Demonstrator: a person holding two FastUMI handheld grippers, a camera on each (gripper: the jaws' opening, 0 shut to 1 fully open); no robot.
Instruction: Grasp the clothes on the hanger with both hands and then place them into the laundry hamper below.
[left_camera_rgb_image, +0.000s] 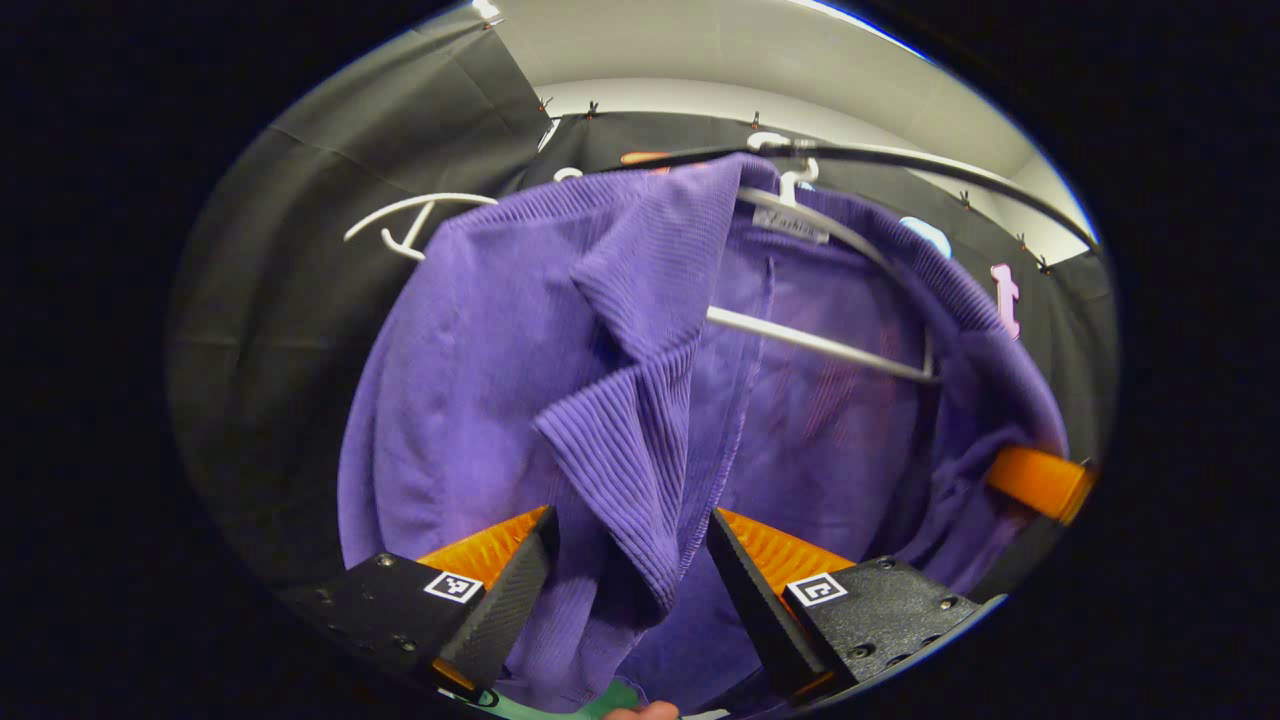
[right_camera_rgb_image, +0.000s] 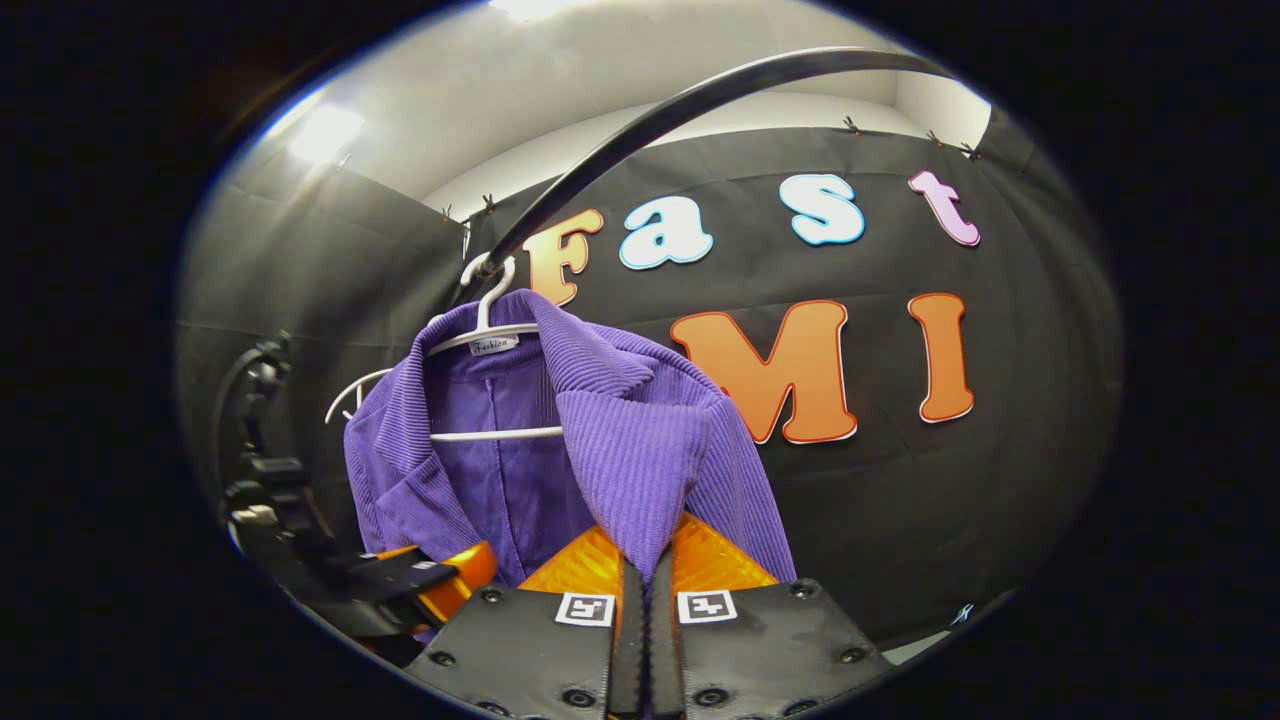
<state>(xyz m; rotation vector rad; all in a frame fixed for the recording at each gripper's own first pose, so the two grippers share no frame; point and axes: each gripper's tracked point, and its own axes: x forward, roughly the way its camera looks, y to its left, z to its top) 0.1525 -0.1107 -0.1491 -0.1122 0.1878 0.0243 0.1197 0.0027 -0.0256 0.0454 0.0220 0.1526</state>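
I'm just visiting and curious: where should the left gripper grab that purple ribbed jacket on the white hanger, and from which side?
Probably the hanging front lapel fold of the purple ribbed jacket, approached straight on from the front. That flap droops free between the open left gripper fingers, thin enough to pinch. The right gripper already pinches the other lapel below the white plastic hanger.

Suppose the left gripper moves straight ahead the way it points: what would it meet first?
Most likely the purple jacket: its ribbed lapel fold hangs between the open fingers of the left gripper. Depth is hard to judge.
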